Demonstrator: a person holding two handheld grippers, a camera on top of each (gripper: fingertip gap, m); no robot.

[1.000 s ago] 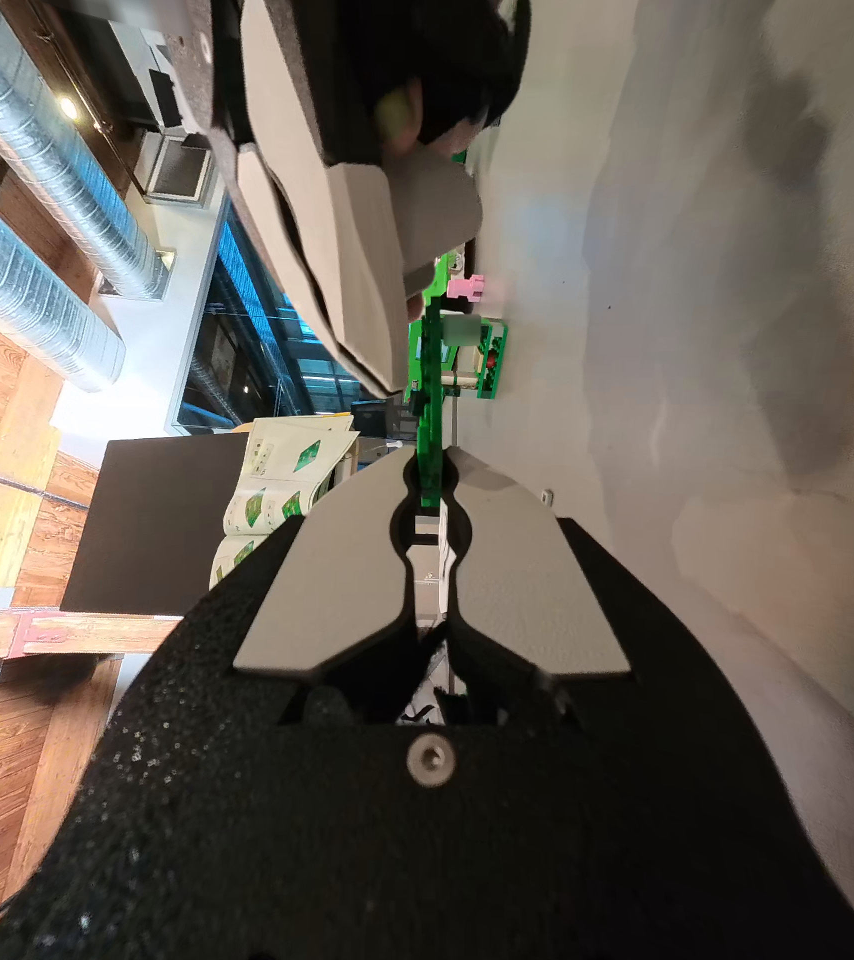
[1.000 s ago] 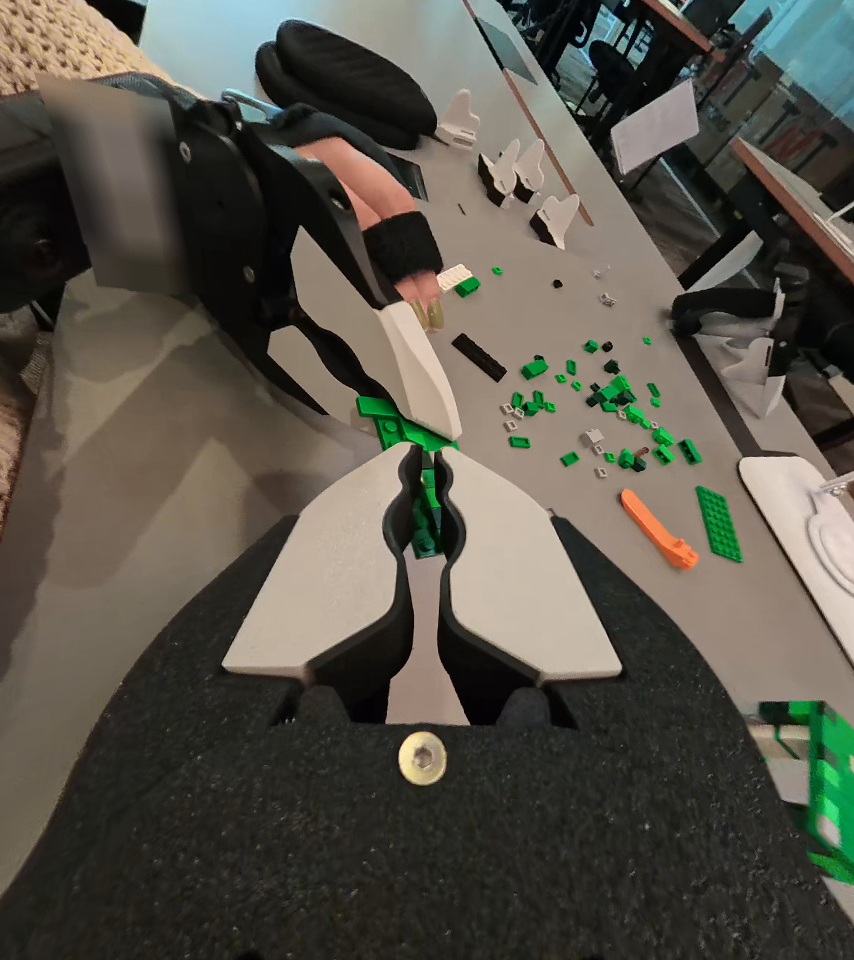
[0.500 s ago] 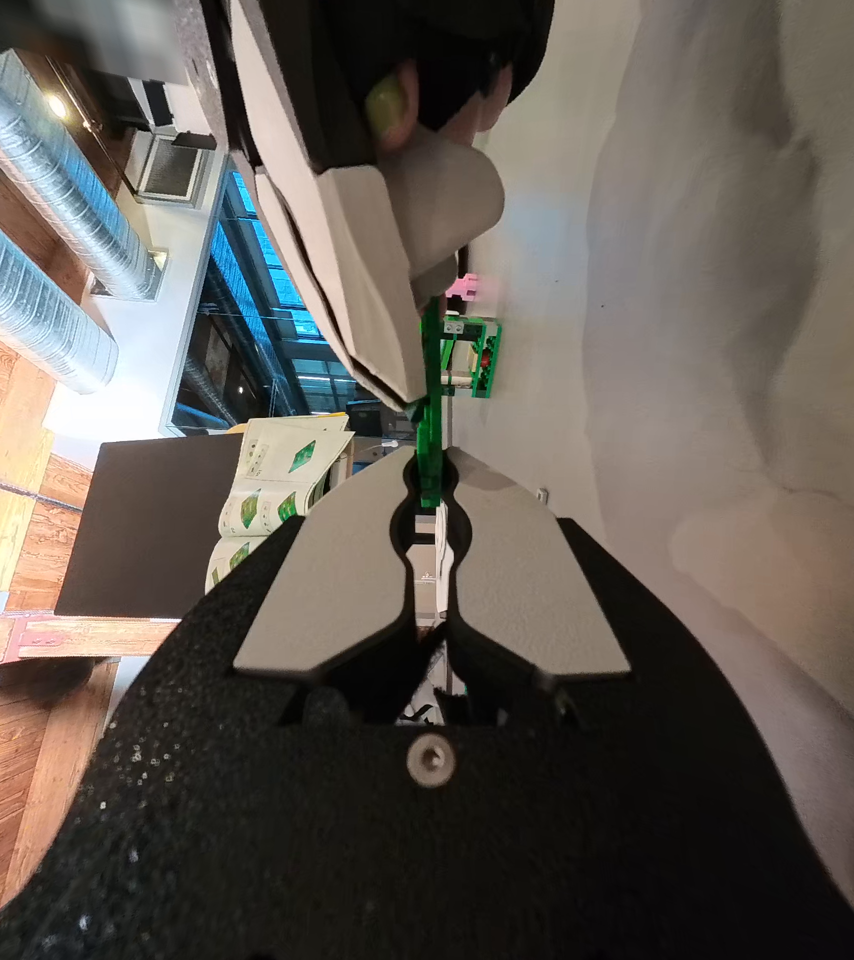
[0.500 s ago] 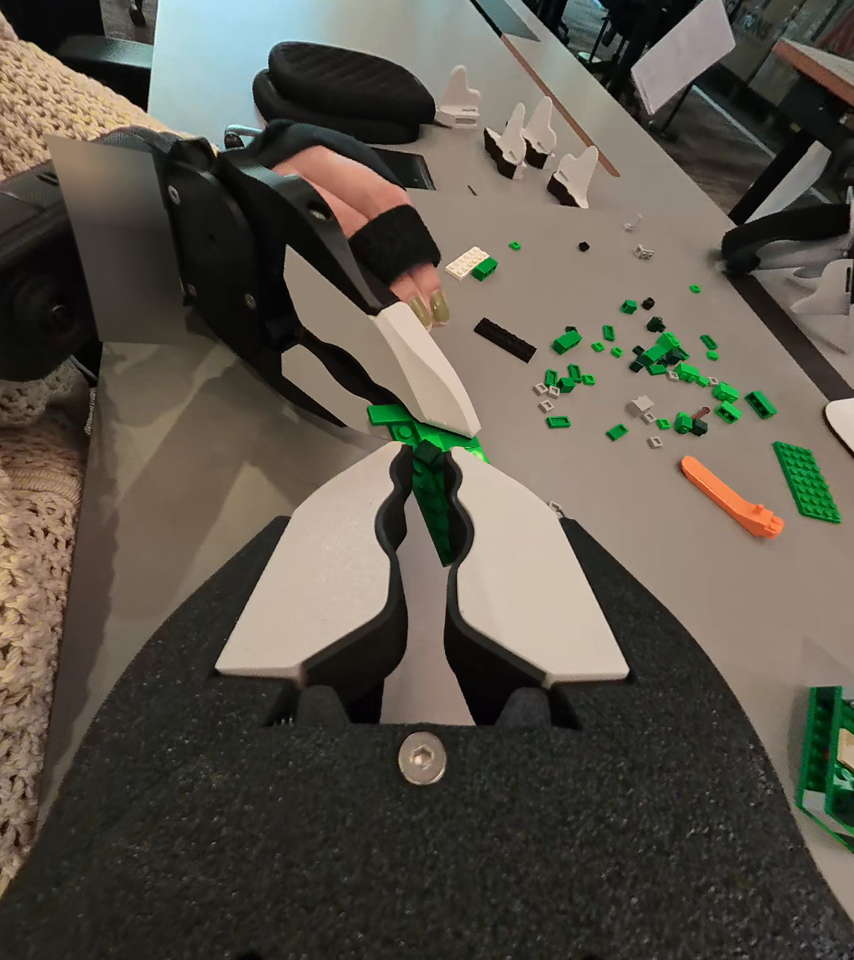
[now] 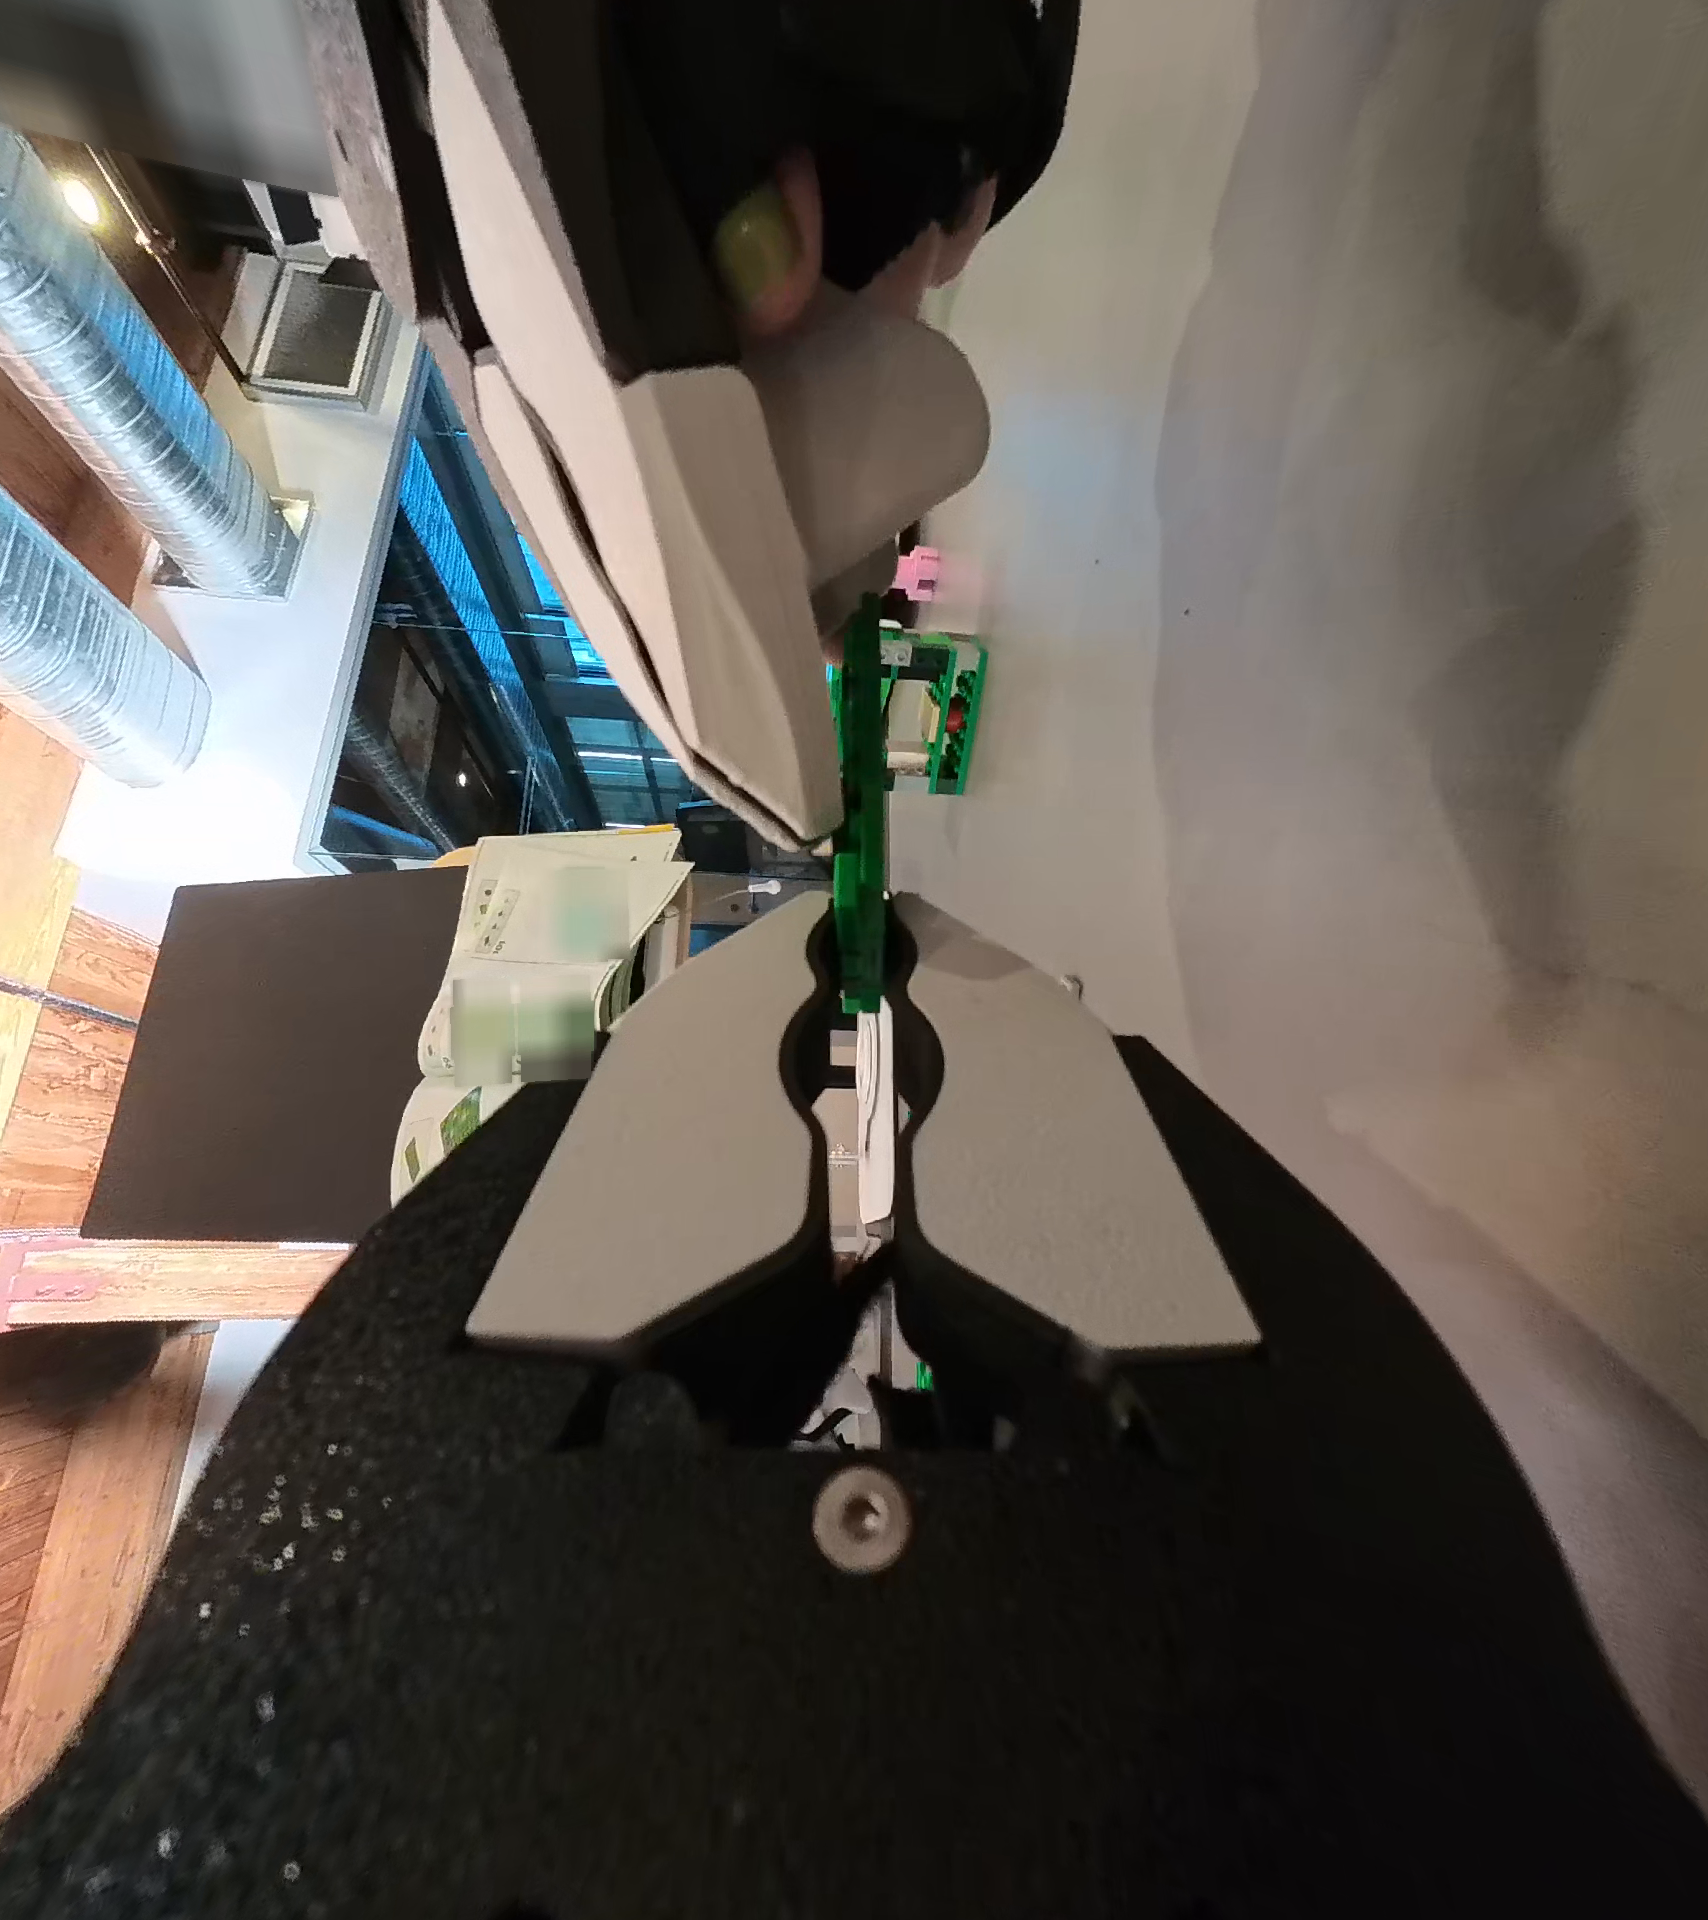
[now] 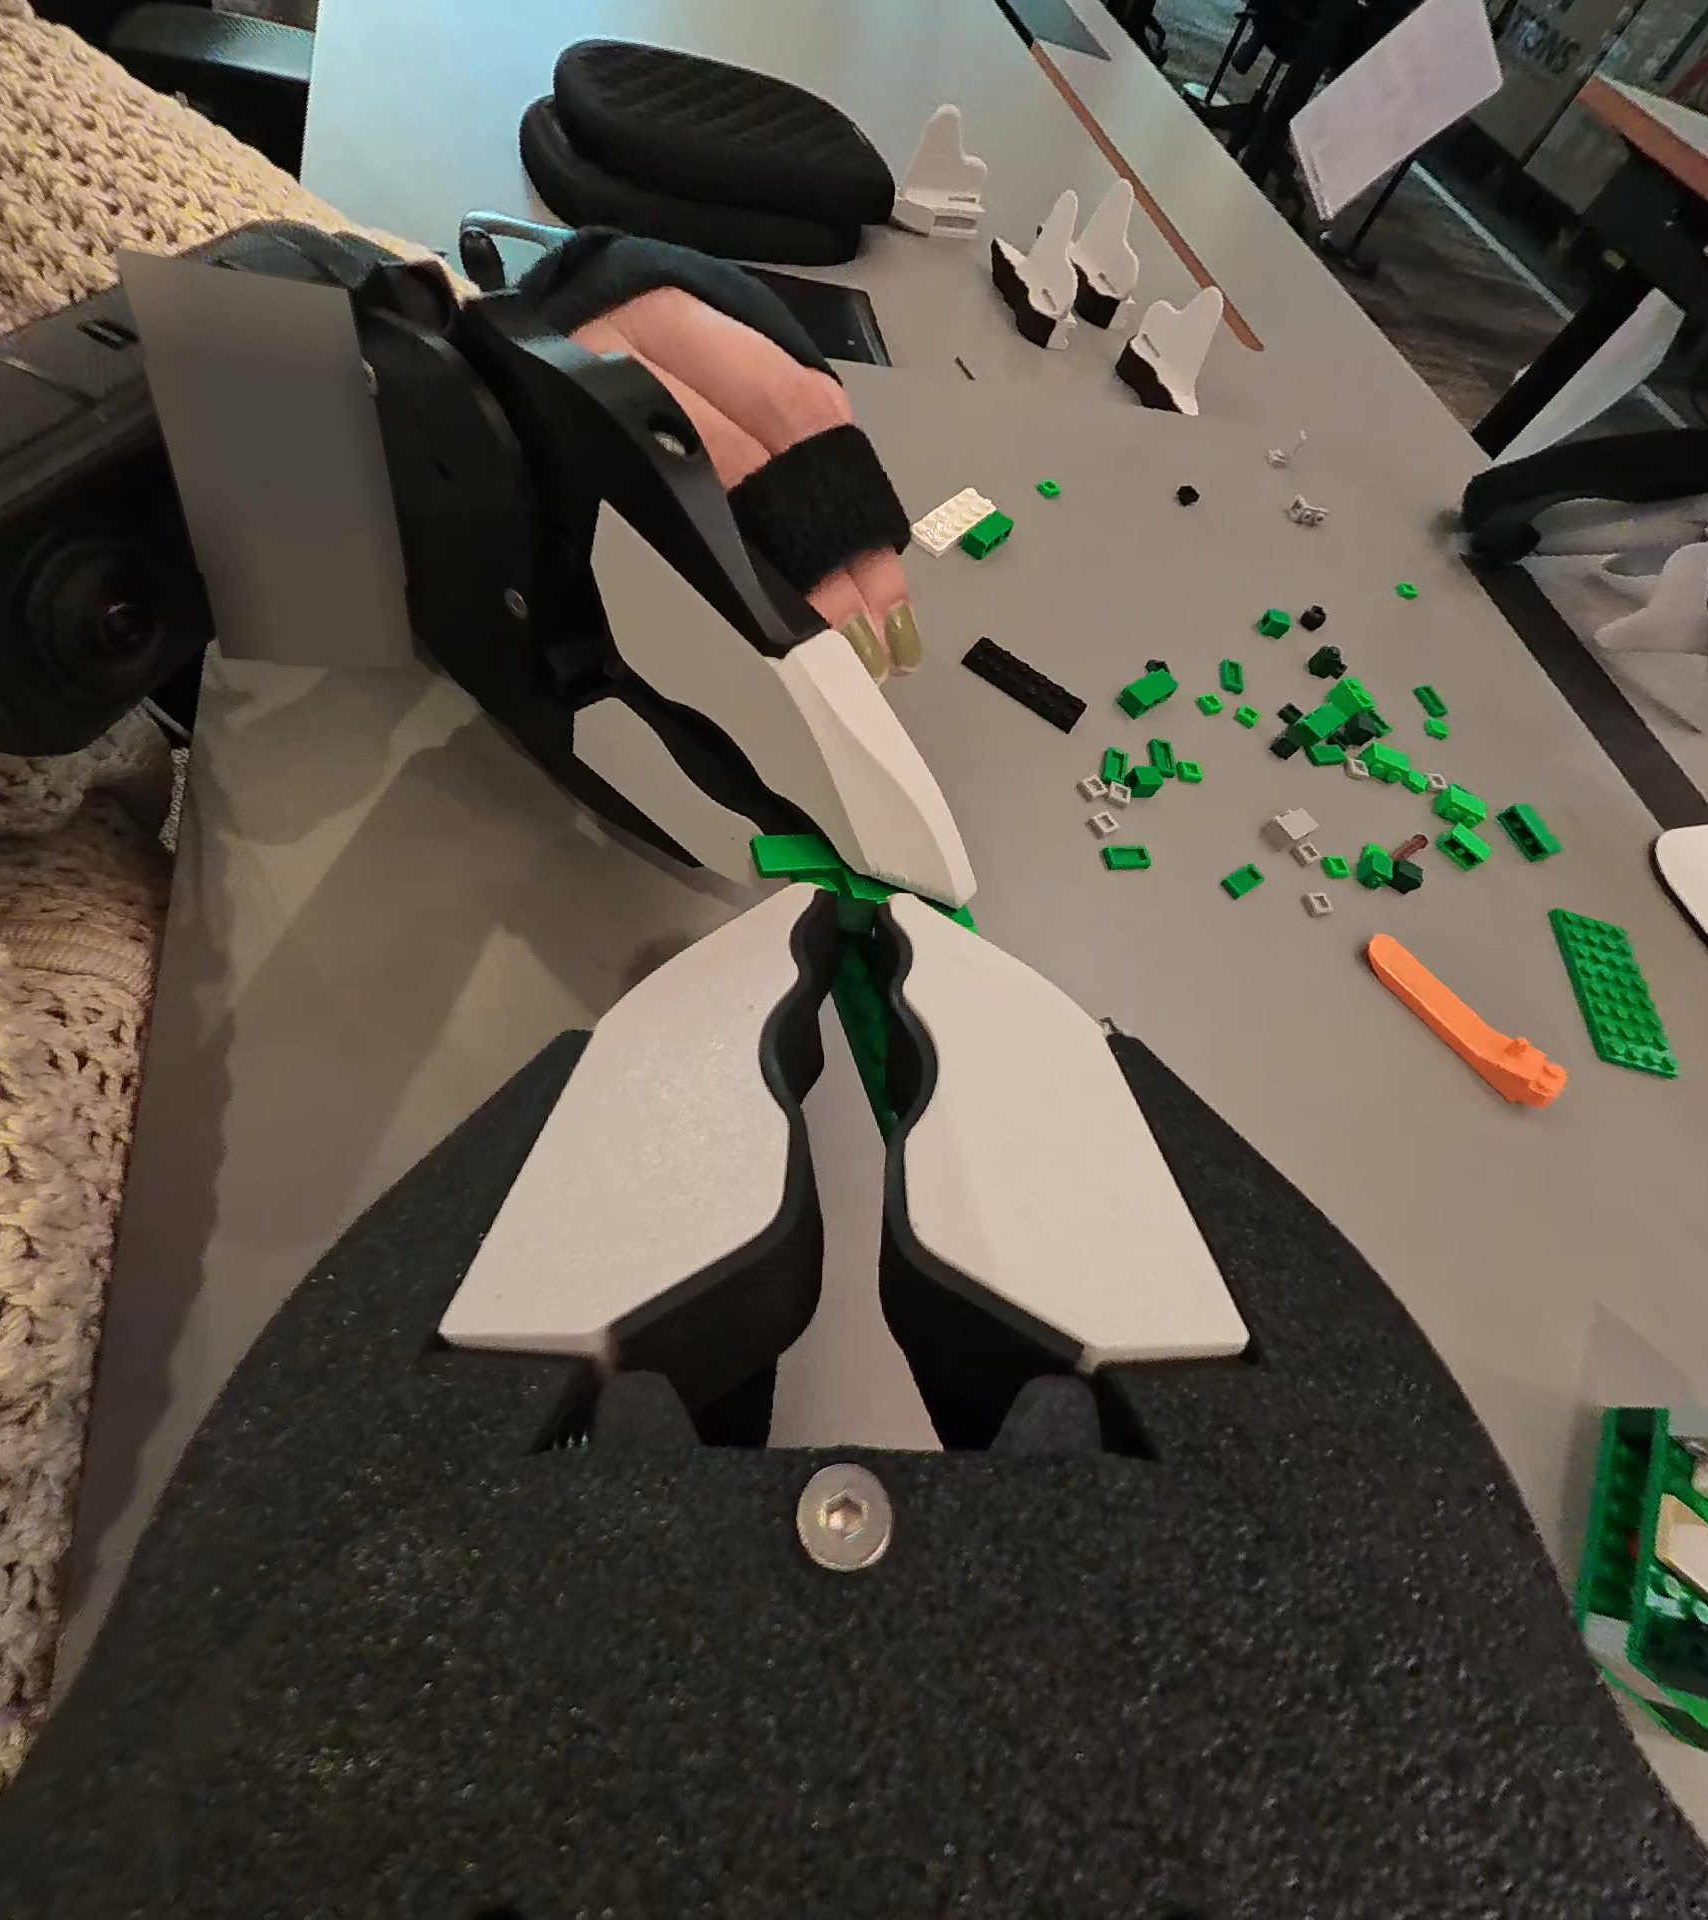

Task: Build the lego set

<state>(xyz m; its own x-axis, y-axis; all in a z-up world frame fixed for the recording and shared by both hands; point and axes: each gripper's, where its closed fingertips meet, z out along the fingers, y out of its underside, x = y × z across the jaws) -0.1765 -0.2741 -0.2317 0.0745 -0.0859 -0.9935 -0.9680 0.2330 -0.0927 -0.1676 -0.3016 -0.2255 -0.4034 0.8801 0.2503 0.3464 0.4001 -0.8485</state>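
Note:
A green plate assembly (image 6: pixel 871 1003) is held above the grey table (image 6: pixel 1193 1195), pinched between both grippers. My right gripper (image 6: pixel 845 909) is shut on its near end; the plate runs slanting between the fingers. My left gripper (image 6: pixel 907 883) comes in from the upper left, held by a gloved hand (image 6: pixel 777 416), and is shut on the far end. In the left wrist view the plate (image 5: pixel 860 790) shows edge-on. My left gripper (image 5: pixel 855 920) clamps its lower end there. The right gripper's fingers (image 5: pixel 725 623) come down on it from above.
A partly built green model (image 6: pixel 1702 1590) stands at the near right and shows in the left wrist view (image 5: pixel 943 717) beside a pink piece (image 5: pixel 917 571). Loose green bricks (image 6: pixel 1349 748), an orange separator (image 6: pixel 1452 1029), a green plate (image 6: pixel 1608 987) and a black plate (image 6: pixel 1021 681) lie ahead. An open booklet (image 5: pixel 559 935) stands behind. Left and right tips are no more than a few centimetres apart.
The right gripper has closed in on the left one, and the green plate now sits deeper and more slanted between its fingers. The built model has come further into the right view.

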